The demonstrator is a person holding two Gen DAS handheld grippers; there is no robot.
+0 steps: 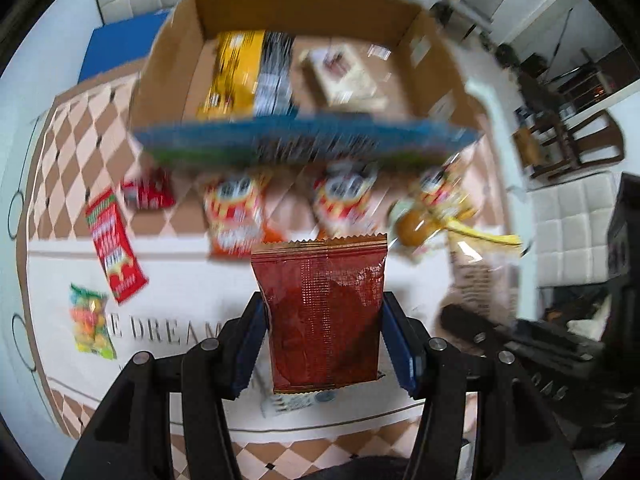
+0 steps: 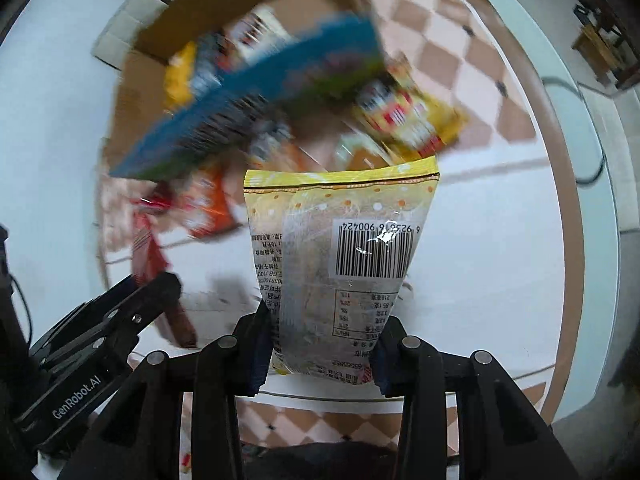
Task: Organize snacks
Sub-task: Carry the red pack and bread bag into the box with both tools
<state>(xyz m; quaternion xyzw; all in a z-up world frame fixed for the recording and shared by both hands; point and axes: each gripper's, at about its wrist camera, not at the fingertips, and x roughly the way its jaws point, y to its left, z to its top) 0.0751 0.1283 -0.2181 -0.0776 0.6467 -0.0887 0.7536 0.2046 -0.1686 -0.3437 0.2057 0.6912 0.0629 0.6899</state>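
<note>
Fingers [image 1: 250,344] of left gripper [image 1: 326,344] clamped on dark red snack packet [image 1: 324,312], above white cloth [image 1: 192,280]. Right gripper [image 2: 320,352] clenched on yellow-topped clear packet [image 2: 340,264]. Ahead, blurred: open cardboard box [image 1: 168,68], blue-edged, partly filled with snacks.

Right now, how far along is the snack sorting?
Partly done. The cardboard box already holds a yellow packet and a pale packet. In hand: the left hand-held gripper grips a dark red packet, and the right hand-held gripper grips a yellow barcode packet. Left on the table: three orange-red bags, a red bar packet, a candy bag, and others too blurred to count.
</note>
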